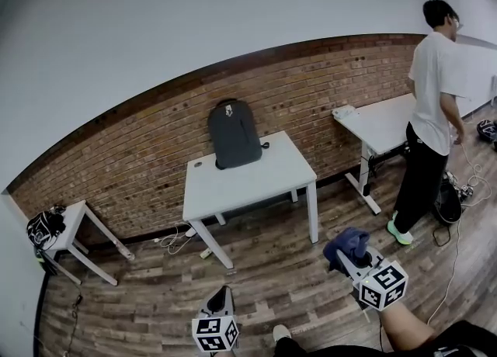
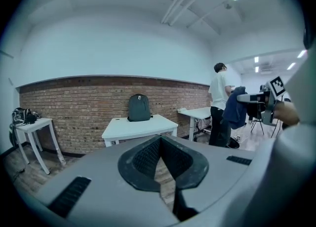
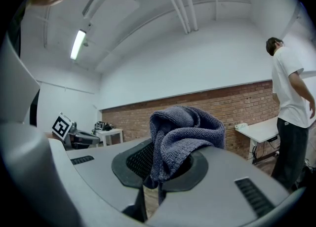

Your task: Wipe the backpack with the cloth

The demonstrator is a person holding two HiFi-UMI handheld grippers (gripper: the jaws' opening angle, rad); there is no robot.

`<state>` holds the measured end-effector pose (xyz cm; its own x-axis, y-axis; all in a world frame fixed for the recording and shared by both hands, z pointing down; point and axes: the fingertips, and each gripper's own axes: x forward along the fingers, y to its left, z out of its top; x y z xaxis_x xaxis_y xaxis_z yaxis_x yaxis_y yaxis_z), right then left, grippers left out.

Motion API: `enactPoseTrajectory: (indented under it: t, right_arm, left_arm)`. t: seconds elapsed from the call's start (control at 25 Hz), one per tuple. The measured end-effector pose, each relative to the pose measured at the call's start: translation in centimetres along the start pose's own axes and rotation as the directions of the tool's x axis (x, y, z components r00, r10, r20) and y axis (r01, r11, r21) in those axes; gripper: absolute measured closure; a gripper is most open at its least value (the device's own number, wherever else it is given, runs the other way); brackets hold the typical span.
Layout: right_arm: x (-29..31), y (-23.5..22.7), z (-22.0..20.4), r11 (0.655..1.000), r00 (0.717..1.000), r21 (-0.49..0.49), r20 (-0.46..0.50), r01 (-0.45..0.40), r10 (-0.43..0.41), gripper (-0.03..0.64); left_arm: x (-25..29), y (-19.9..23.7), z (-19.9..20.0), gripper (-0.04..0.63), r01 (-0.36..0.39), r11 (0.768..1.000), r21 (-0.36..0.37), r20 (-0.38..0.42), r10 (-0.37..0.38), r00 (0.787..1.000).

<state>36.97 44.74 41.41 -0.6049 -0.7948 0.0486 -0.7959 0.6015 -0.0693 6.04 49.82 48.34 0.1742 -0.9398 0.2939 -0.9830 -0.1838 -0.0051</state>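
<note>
A dark grey backpack stands upright against the brick wall at the back of a white table; the left gripper view shows this backpack far ahead. My right gripper is shut on a bunched blue-grey cloth, held over the floor to the right of the table. In the right gripper view the cloth bulges out between the jaws of the right gripper. My left gripper hangs low near the floor, jaws closed with nothing in them, as the left gripper shows in its own view.
A person in a white shirt stands at a second white table on the right. A small white side table with a dark bag is at the left. Cables lie on the wooden floor.
</note>
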Motion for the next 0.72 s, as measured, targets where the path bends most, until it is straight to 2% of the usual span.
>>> enactPoseTrajectory:
  t: [0.12, 0.28, 0.4, 0.56, 0.72]
  right_arm:
    - [2.4, -0.6, -0.5, 1.000, 1.000, 0.012, -0.010, 0.022, -0.022, 0.580]
    - [7.7, -0.6, 0.6, 0.999, 0.999, 0.036, -0.007, 0.040, -0.040, 0.580]
    - [13.3, 0.3, 1.3, 0.999, 0.999, 0.014, -0.024, 0.041, -0.041, 0.580]
    - [18.5, 1.1, 1.5, 0.998, 0.997, -0.002, -0.038, 0.064, -0.064, 0.580]
    - [21.3, 1.5, 1.7, 0.988, 0.993, -0.108, -0.027, 0.114, -0.117, 0.580]
  left_arm:
    - [2.6, 2.0, -0.2, 0.605, 0.015, 1.000, 0.007, -0.028, -0.015, 0.999]
    - [6.5, 5.5, 2.6, 0.606, 0.043, 0.998, 0.037, -0.024, -0.042, 0.999]
    - [9.7, 9.7, 4.2, 0.604, 0.046, 0.997, 0.054, -0.011, -0.046, 0.999]
    - [13.0, 15.2, 4.8, 0.605, 0.048, 0.998, 0.032, -0.008, -0.048, 0.999]
    - [15.2, 17.5, 5.0, 0.604, 0.067, 0.997, 0.035, -0.010, -0.067, 0.998]
